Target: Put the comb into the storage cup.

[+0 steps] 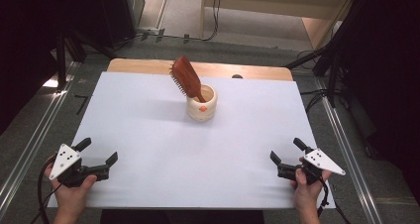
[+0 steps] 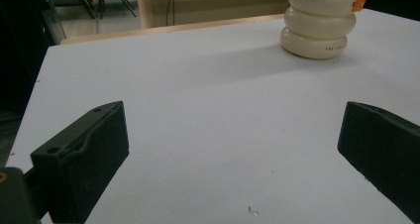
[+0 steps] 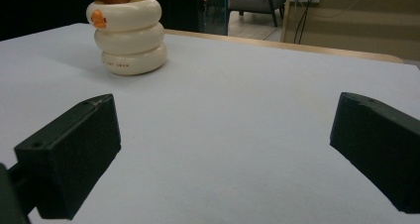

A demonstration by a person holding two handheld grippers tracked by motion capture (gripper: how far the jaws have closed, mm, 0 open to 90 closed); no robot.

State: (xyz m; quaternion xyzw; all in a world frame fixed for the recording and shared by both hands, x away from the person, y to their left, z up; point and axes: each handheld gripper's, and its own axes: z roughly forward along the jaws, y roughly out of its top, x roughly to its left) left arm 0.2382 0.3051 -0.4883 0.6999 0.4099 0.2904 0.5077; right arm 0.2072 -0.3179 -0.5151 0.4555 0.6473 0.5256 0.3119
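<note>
A cream ribbed cup (image 1: 201, 105) with an orange mark stands on the white table (image 1: 148, 144), slightly behind its middle. A brown wooden hairbrush (image 1: 186, 78) leans in it, head up and tilted to the left. The cup (image 2: 319, 23) appears far ahead in the left gripper view, and the cup (image 3: 130, 35) also sits far off in the right gripper view. My left gripper (image 1: 99, 152) rests open near the front left edge, nothing between its jaws. My right gripper (image 1: 287, 151) is open near the front right edge, also holding nothing.
The white sheet covers a wooden tabletop whose far edge (image 1: 148, 65) shows behind it. Black stands and cables (image 1: 327, 60) flank the table on both sides. A small dark object (image 1: 237, 77) lies at the far edge.
</note>
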